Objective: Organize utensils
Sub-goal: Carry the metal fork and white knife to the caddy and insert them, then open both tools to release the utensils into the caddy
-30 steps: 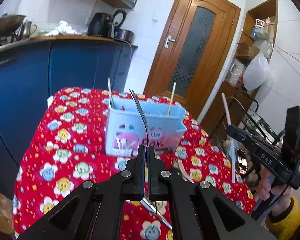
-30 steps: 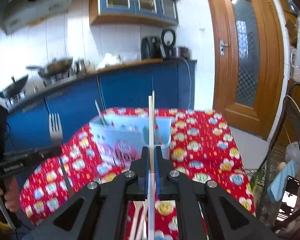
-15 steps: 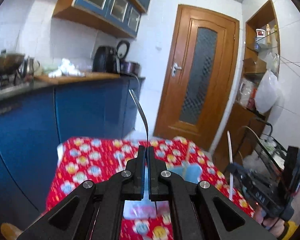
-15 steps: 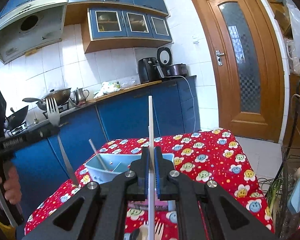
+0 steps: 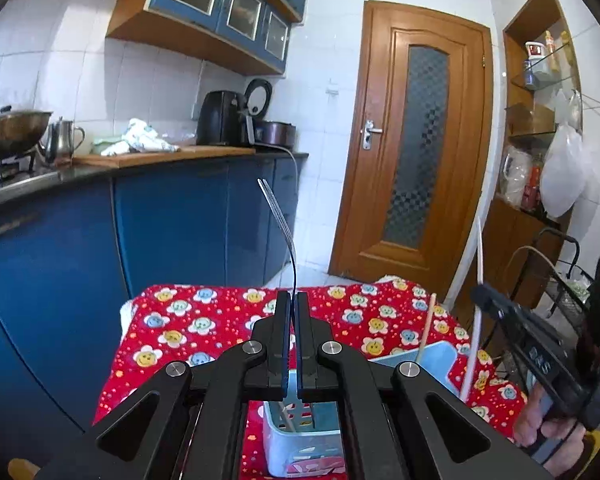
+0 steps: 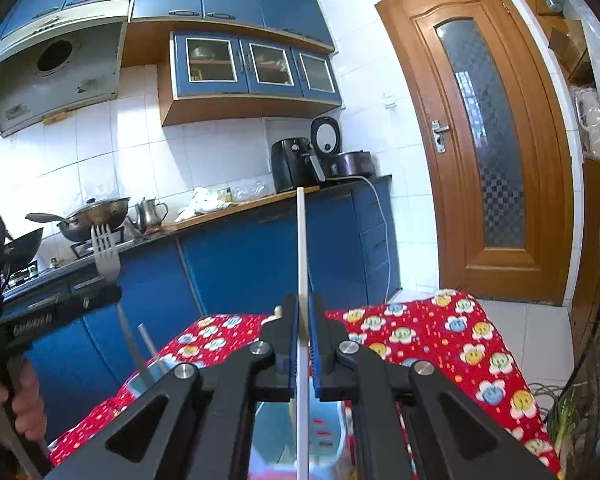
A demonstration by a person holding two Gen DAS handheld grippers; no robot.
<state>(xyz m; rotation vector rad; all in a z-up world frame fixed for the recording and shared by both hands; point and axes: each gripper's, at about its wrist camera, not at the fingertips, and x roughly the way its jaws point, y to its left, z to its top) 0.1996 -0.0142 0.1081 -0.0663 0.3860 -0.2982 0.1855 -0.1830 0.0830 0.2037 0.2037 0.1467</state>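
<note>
Pinching the thin, stiff, likely slippery metal fork [image 5: 278, 216] low on its handle, the left tool [image 5: 294, 308] holds it tines-up over the blue caddy [image 5: 300, 440] on the table [image 5: 188, 328], while the right tool [image 6: 303, 320] is clenched on a light white chopstick [image 6: 301, 240].

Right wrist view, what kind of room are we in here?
Most likely a home kitchen: a range hood hangs over a wok on a gas stove, blue cabinets line the tiled wall, and an air fryer sits on the counter.
</note>
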